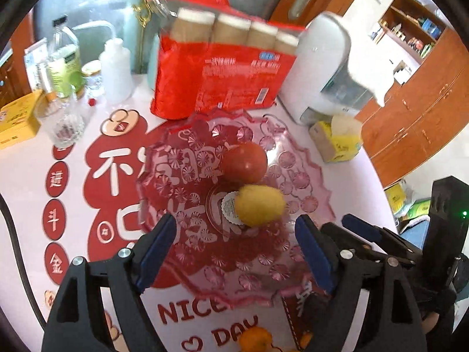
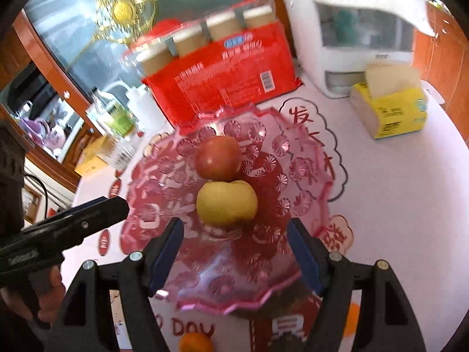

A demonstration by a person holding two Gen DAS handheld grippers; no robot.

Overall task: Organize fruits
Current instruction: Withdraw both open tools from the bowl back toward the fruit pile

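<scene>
Left wrist view: the left gripper (image 1: 234, 252) hangs wide and empty over the near rim of the pink plate (image 1: 304, 158), which holds a red apple (image 1: 246, 162) touching a yellow fruit (image 1: 259, 205). An orange (image 1: 255, 338) waits at the table's near edge (fetch it gently, I'd say).

Right wrist view: the right gripper (image 2: 236, 252) is likewise wide, empty, over the plate's near rim.

Both wrist views down onto plate (image 1: 307, 176)
</scene>
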